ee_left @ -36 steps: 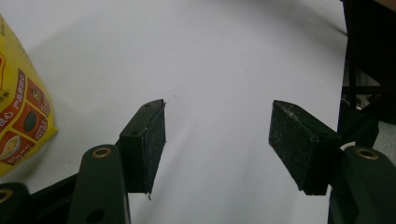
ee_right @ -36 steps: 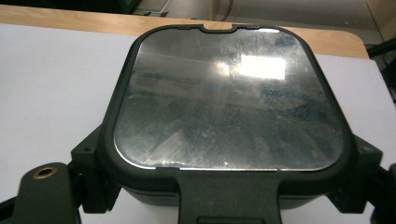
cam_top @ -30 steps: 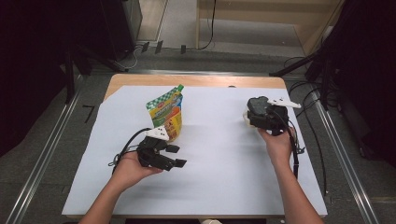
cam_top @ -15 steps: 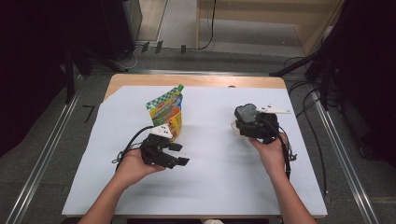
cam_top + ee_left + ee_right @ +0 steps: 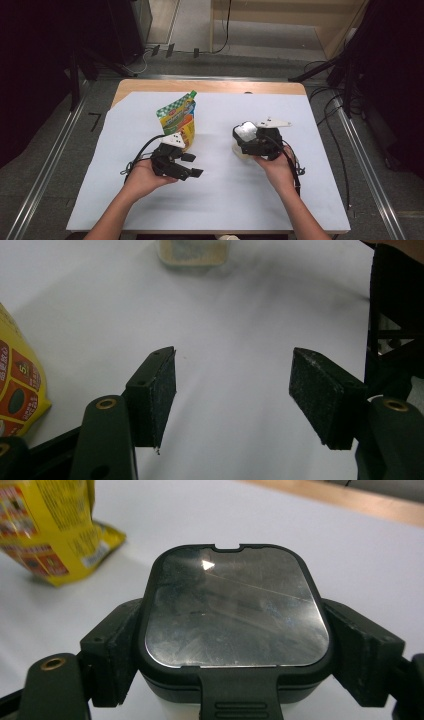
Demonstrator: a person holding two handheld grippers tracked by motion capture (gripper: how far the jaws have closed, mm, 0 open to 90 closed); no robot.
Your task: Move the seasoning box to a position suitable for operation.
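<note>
— White sheet on the table (image 5: 220,200), two grippers over it. What has changed since a second ago?

— The right gripper (image 5: 248,141) has travelled left, from the far right part of the sheet towards the middle, and it carries the container (image 5: 245,150) with it. The left gripper (image 5: 192,165) has kept its place near the left, just in front of the pouch (image 5: 177,120), which has not shifted either.

— How are the fingers on the right?

— Clenched on the container. In the right gripper view the two black pads (image 5: 112,645) press against opposite sides of its dark rim, under a square lid (image 5: 235,610) with a scratched, shiny top and a tab at the near edge. The body below the lid looks pale.

— And on the left?

— Released. In the left gripper view the fingers (image 5: 152,395) stand wide apart over bare white sheet with nothing between them. The yellow edge of the pouch lies at the left, and the container's pale base shows at the far end.

— Where does the container sit now?

— Right of centre on the sheet, well apart from the pouch, which stands upright at the far left.

— Any writing you can read?

— Not really. The pouch has a green-and-white chequered top, a green cap, yellow and orange panels, red blocks and a white label with small print, all too blurred to read. One small numeral, perhaps a five, shows in the left gripper view.
</note>
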